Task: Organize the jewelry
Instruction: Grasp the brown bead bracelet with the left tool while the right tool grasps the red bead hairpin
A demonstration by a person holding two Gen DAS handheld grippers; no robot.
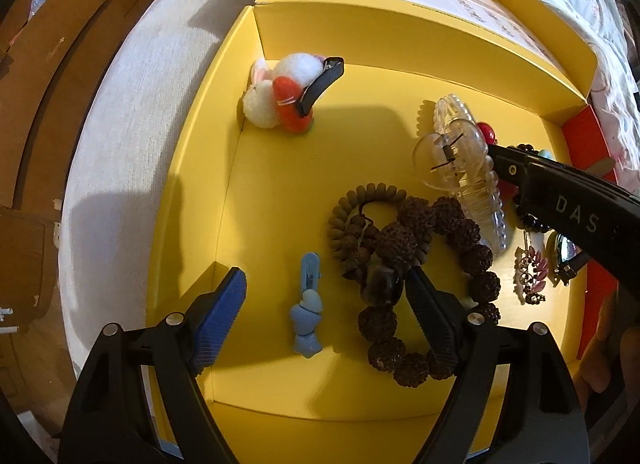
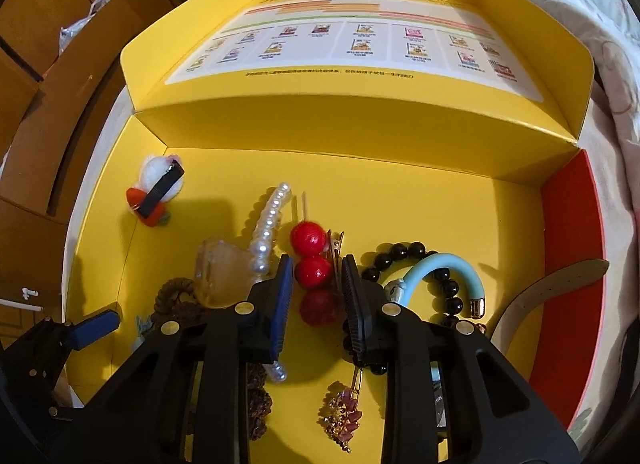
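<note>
Yellow cardboard box [image 2: 400, 200], lid folded back, lies open on a pale fabric surface with floral bedding beside it, and the jewelry is spread across its floor.

Right tongs [image 2: 318, 284] point steeply down over the red ball hair clip [image 2: 314, 270]. Its blue and black pads stand narrowly apart with the lower red balls between them, right up against the clip; whether they actually press on it I cannot tell. Just left of that clip lie a pearl hair clip [image 2: 266, 224] and a clear claw clip [image 2: 218, 272]. To the right sit a black bead bracelet [image 2: 404, 254] and a light blue bangle [image 2: 448, 272] that crosses over it. Nearer the camera lies a purple jewelled leaf clip [image 2: 342, 416].

Left tongs [image 1: 324, 296] hover wide open, gripping nothing. Between the spread fingers lies a small blue hair clip [image 1: 306, 316], untouched. The right finger overlaps a dark brown seed bead bracelet [image 1: 436, 256], which is tangled with a brown spiral hair tie [image 1: 352, 204]. A pom-pom hair clip [image 1: 286, 94] in white and orange sits alone in the far left corner of the box, well apart from the rest.
</note>
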